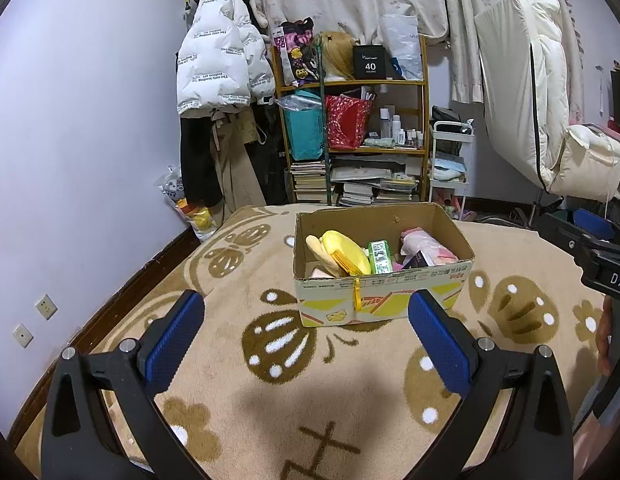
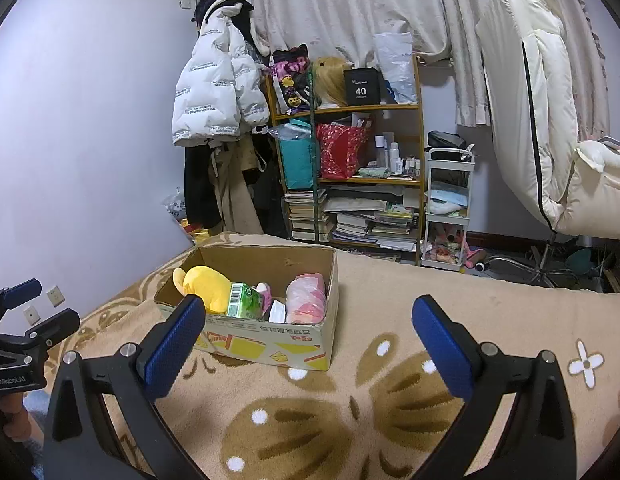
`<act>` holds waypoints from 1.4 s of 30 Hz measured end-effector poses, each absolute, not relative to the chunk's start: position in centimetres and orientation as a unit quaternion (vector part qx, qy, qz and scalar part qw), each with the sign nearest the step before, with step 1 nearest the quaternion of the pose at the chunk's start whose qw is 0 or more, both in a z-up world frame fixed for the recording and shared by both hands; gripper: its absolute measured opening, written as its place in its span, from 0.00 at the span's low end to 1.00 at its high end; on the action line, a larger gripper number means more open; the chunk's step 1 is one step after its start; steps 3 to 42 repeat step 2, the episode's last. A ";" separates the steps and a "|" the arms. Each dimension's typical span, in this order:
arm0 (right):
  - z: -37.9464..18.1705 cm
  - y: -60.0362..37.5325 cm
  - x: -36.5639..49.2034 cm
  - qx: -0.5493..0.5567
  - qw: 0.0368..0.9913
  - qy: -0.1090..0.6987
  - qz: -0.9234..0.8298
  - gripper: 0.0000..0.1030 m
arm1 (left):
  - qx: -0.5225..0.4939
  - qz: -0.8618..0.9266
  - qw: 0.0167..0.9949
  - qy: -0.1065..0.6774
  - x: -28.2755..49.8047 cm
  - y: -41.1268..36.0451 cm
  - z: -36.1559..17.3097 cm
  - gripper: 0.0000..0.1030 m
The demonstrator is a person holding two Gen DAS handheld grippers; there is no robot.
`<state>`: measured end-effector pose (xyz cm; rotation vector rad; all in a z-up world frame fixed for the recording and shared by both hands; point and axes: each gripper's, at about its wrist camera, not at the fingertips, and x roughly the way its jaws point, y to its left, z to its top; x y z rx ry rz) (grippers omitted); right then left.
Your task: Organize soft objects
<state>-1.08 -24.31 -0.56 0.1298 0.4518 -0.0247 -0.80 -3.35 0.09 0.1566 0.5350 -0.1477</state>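
Observation:
A cardboard box (image 1: 394, 292) stands on a beige blanket with brown butterfly prints (image 1: 238, 280). In it lie a yellow plush toy (image 1: 342, 252), a green packet (image 1: 380, 256) and a pink soft bundle (image 1: 424, 244). My left gripper (image 1: 306, 332) is open and empty, a short way in front of the box. In the right wrist view the box (image 2: 270, 340) sits ahead to the left, with the yellow plush (image 2: 208, 286), green packet (image 2: 244, 300) and pink bundle (image 2: 308, 298) inside. My right gripper (image 2: 306, 336) is open and empty, in front of the box and to its right.
A wooden shelf (image 1: 354, 120) with bags, bottles and stacked books stands behind the bed. A white puffer jacket (image 1: 220, 44) hangs at the left wall. A white cart (image 1: 450, 160) and a cream padded chair (image 1: 542, 112) are on the right.

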 end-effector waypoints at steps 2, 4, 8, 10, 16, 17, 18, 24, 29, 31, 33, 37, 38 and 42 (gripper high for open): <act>-0.5 -24.5 -1.1 0.064 0.972 0.224 -0.011 1.00 | 0.078 -0.073 0.958 0.265 -0.8 -3.3 0.1 0.98; -0.5 -24.5 -1.1 0.064 0.972 0.224 -0.011 1.00 | 0.078 -0.073 0.958 0.265 -0.8 -3.3 0.1 0.98; -0.5 -24.5 -1.1 0.064 0.972 0.224 -0.011 1.00 | 0.078 -0.073 0.958 0.265 -0.8 -3.3 0.1 0.98; -0.5 -24.5 -1.1 0.064 0.972 0.224 -0.011 1.00 | 0.078 -0.073 0.958 0.265 -0.8 -3.3 0.1 0.98; -0.5 -24.5 -1.1 0.064 0.972 0.224 -0.011 1.00 | 0.078 -0.073 0.958 0.265 -0.8 -3.3 0.1 0.98; -0.5 -24.5 -1.1 0.064 0.972 0.224 -0.011 1.00 | 0.078 -0.073 0.958 0.265 -0.8 -3.3 0.1 0.98; -0.5 -24.5 -1.1 0.064 0.972 0.224 -0.011 1.00 | 0.078 -0.073 0.958 0.265 -0.8 -3.3 0.1 0.98; -0.5 -24.5 -1.1 0.064 0.972 0.224 -0.011 1.00 | 0.078 -0.073 0.958 0.265 -0.8 -3.3 0.1 0.98; -0.5 -24.5 -1.1 0.064 0.972 0.224 -0.011 1.00 | 0.078 -0.073 0.958 0.265 -0.8 -3.3 0.1 0.98; -0.5 -24.5 -1.1 0.064 0.972 0.224 -0.011 1.00 | 0.078 -0.073 0.958 0.265 -0.8 -3.3 0.1 0.98; -0.5 -24.5 -1.1 0.064 0.972 0.224 -0.011 1.00 | 0.078 -0.073 0.958 0.265 -0.8 -3.3 0.1 0.98; -0.5 -24.5 -1.1 0.064 0.972 0.224 -0.011 1.00 | 0.078 -0.073 0.958 0.265 -0.8 -3.3 0.1 0.98; -0.5 -24.5 -1.1 0.064 0.972 0.224 -0.011 1.00 | 0.078 -0.073 0.958 0.265 -0.8 -3.3 0.1 0.98; -0.5 -24.5 -1.1 0.064 0.972 0.224 -0.011 1.00 | 0.078 -0.073 0.958 0.265 -0.8 -3.3 0.1 0.98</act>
